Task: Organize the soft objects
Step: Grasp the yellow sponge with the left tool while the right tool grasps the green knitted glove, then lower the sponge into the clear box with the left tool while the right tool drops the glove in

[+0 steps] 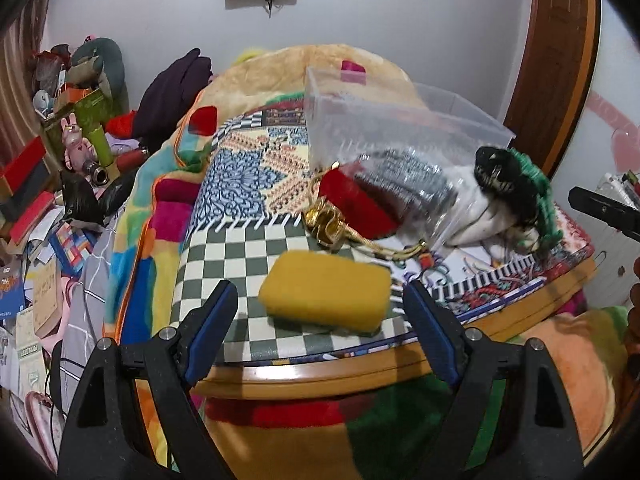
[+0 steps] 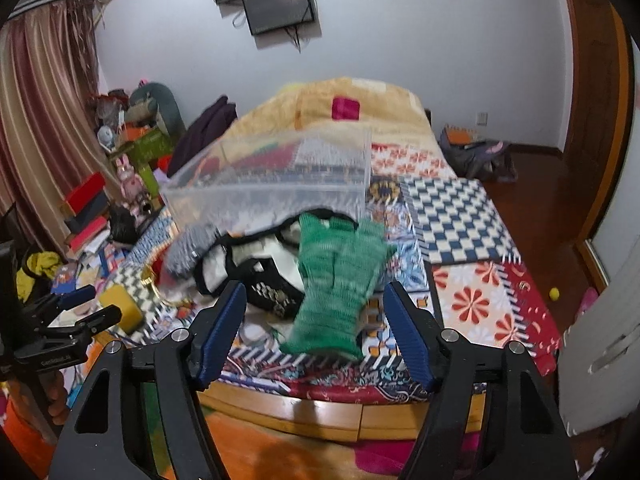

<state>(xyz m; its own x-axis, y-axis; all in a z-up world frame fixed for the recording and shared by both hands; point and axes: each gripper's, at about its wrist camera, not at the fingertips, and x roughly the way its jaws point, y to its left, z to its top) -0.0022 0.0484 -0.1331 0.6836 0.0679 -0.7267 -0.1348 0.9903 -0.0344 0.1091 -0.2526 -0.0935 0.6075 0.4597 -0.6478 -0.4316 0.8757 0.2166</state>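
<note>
A yellow sponge [image 1: 326, 294] lies on the patterned board near its front edge, just ahead of my open, empty left gripper [image 1: 322, 322]; it also shows in the right wrist view [image 2: 120, 306]. A green knit glove [image 2: 336, 276] lies flat ahead of my open, empty right gripper [image 2: 314, 320], and shows at the right in the left wrist view [image 1: 536, 192]. Beside it lie a black-and-white fabric piece [image 2: 256, 272], a grey knit item [image 2: 190, 248] and a red pouch [image 1: 356, 204] with gold cord. A clear plastic bin [image 1: 384, 128] stands behind them [image 2: 276, 184].
The board rests on a bed with a colourful blanket [image 1: 160, 208]. Cluttered boxes, toys and books [image 1: 60, 184] fill the floor at left. A wooden door [image 2: 592, 120] and wooden floor are at right. The left gripper shows in the right wrist view [image 2: 60, 320].
</note>
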